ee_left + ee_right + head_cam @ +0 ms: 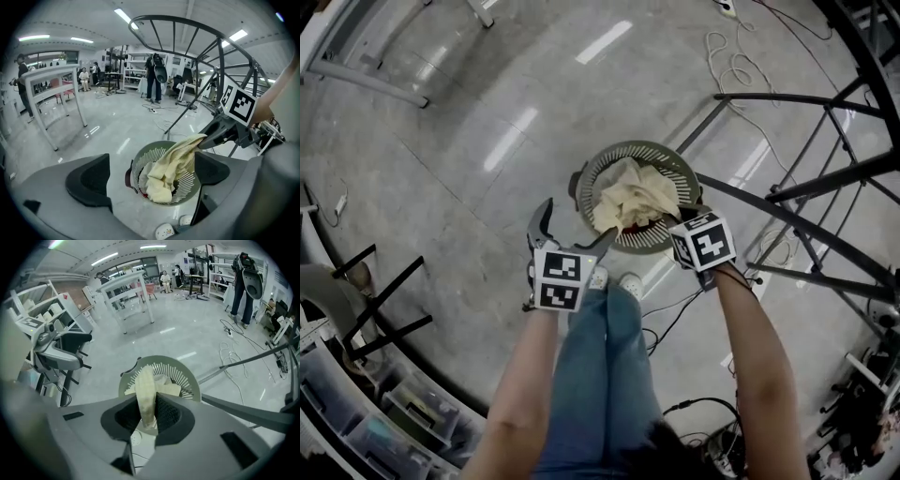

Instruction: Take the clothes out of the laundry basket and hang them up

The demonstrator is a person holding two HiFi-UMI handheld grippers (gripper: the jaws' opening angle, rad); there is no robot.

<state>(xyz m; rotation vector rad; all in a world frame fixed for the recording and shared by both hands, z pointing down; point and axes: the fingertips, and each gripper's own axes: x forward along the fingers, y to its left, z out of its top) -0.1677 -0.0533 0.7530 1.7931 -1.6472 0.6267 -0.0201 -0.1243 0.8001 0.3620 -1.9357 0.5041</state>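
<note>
Right gripper (148, 404) clamps a fold of the pale yellow garment (145, 380), which trails up out of the laundry basket (183, 373), likely to draw it clear; left gripper (149, 174) hovers beside, jaws apart, empty, ready to help.

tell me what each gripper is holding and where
The right gripper pinches the pale yellow garment by a bunched fold at its raised end. The left gripper is open, holding nothing.

Blue jeans (605, 375), white shoes (630, 282)
</note>
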